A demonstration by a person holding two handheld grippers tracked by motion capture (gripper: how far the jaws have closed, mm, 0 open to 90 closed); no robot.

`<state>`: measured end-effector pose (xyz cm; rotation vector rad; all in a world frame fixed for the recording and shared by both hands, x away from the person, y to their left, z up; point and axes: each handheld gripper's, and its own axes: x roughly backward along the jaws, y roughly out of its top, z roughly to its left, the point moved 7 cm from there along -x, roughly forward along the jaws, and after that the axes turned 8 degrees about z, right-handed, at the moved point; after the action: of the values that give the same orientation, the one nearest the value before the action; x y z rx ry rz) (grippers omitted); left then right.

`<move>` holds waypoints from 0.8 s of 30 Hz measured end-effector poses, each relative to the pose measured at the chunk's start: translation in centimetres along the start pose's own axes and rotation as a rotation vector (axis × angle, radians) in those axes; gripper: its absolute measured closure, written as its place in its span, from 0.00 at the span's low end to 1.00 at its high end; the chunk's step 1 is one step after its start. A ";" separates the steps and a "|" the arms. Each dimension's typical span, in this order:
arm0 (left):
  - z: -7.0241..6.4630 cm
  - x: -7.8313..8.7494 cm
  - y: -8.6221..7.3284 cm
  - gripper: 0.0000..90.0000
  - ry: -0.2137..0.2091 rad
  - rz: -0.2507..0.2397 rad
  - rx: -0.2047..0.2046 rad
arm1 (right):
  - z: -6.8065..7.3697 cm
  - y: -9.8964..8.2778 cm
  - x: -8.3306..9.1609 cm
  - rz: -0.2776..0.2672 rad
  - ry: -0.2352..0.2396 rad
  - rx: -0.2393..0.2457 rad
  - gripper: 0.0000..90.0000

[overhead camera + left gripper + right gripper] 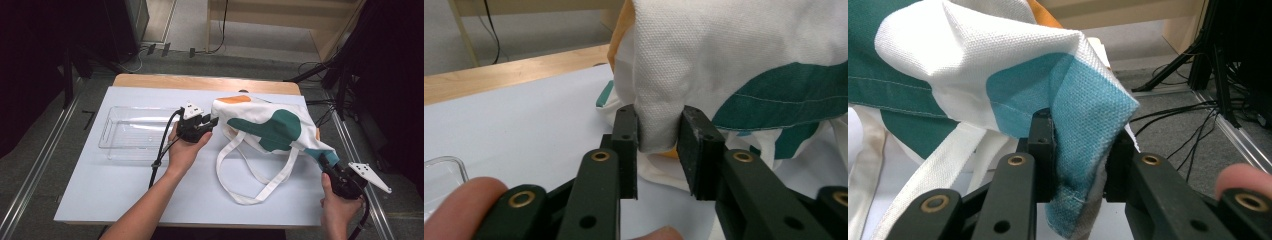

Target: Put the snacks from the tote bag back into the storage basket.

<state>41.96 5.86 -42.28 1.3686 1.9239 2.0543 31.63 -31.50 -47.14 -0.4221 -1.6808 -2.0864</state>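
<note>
A white canvas tote bag (260, 125) with green, orange and teal patches is held stretched above the white table (100, 185), right of the clear plastic tray (135, 132). Its two white straps (250, 172) hang down and are looped on the tabletop below the bag.

The bag's left corner is pinched by the left gripper (212, 121); in the left gripper view a fold of white cloth (656, 125) is seen clamped between the two black jaws of that gripper (658, 145). The gripper is held in the left hand (185, 147), just beside the tray's right end.

The bag's right corner, the teal one, is gripped by the right gripper (326, 159), farthest from the tray, at the table's right edge. In the right gripper view the teal fabric (1083, 135) is seen squeezed between the jaws of that gripper (1078, 155). The right hand (336, 205) is seen below it.
</note>
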 end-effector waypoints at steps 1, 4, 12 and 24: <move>0.0 0.1 0.0 0.85 -0.001 -0.001 -0.001 | 0.0 0.0 0.0 0.001 0.000 0.000 0.82; -0.4 0.6 0.0 0.89 -0.010 -0.016 -0.007 | 0.1 0.0 0.0 0.000 -0.002 0.001 0.83; -0.6 1.0 -0.3 0.92 0.006 -0.022 -0.046 | 0.1 0.1 0.2 -0.002 -0.001 0.000 0.83; -1.9 3.2 -0.9 0.93 -0.058 -0.076 -0.091 | 0.0 0.5 0.6 -0.029 0.006 -0.010 0.84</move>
<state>38.38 6.28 -40.95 1.3003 1.8071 2.0178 31.35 -31.66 -46.38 -0.3961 -1.6829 -2.1159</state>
